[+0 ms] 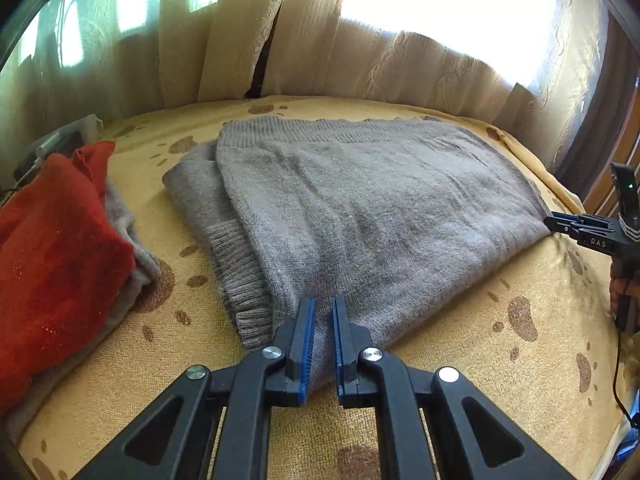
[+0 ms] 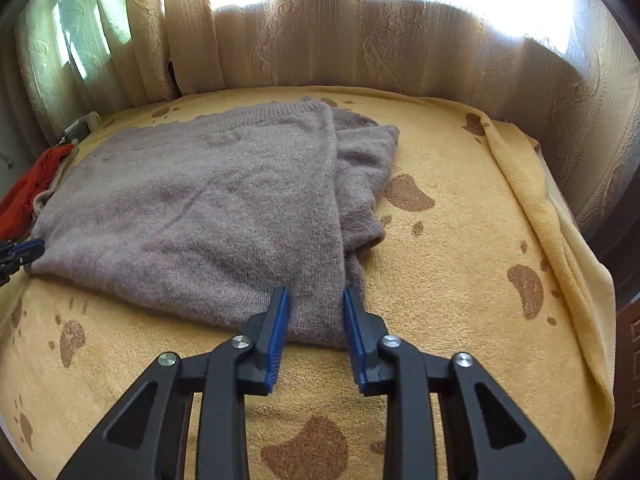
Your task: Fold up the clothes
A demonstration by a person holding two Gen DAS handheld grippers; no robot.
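Left wrist view: a bed covered with a yellow blanket (image 1: 460,360) printed with brown blotches stood against pale patterned curtains (image 1: 420,68), backlit by a window. A grey knitted sweater (image 1: 360,208), partly folded, lay across the middle of the blanket, a ribbed cuff showing at its near left edge. A red garment (image 1: 52,248) lay on grey cloth at the left. The left hand-held gripper (image 1: 323,304) was closed to a narrow gap with the sweater's near edge between its blue pads. At the right edge, the right hand-held gripper (image 1: 560,222) touched the sweater's corner, a person's fingers (image 1: 620,288) below it.

Right wrist view: same bed, blanket (image 2: 460,260) and curtains (image 2: 400,48); the blanket's edge was bunched up along the right. The sweater (image 2: 200,220) lay left of centre, a sleeve folded beside it. The right hand-held gripper (image 2: 316,298) stood partly closed over the sweater's near corner; whether its pads pinched the knit, I could not tell. The left hand-held gripper (image 2: 28,248) met the sweater's left corner. No containers seen.
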